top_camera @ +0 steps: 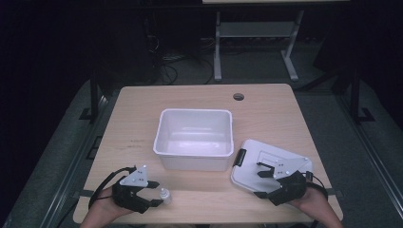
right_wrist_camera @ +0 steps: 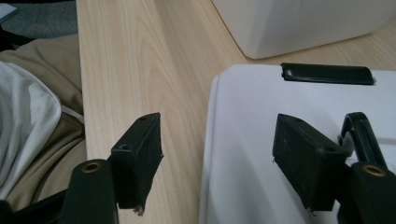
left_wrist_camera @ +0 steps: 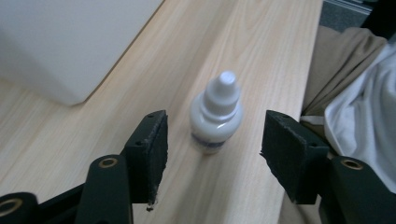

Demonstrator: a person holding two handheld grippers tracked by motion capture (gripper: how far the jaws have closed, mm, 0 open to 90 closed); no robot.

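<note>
Left gripper [left_wrist_camera: 212, 140] jaws apart, small white dropper bottle [left_wrist_camera: 216, 115] upright between pads, untouched, on table [left_wrist_camera: 261, 56] edge.

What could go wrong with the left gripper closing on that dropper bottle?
1. The left gripper brackets the upright dropper bottle with gaps on both sides; one pad touching first could topple it.
2. The bottle stands near the table's front edge and might roll off.
</note>
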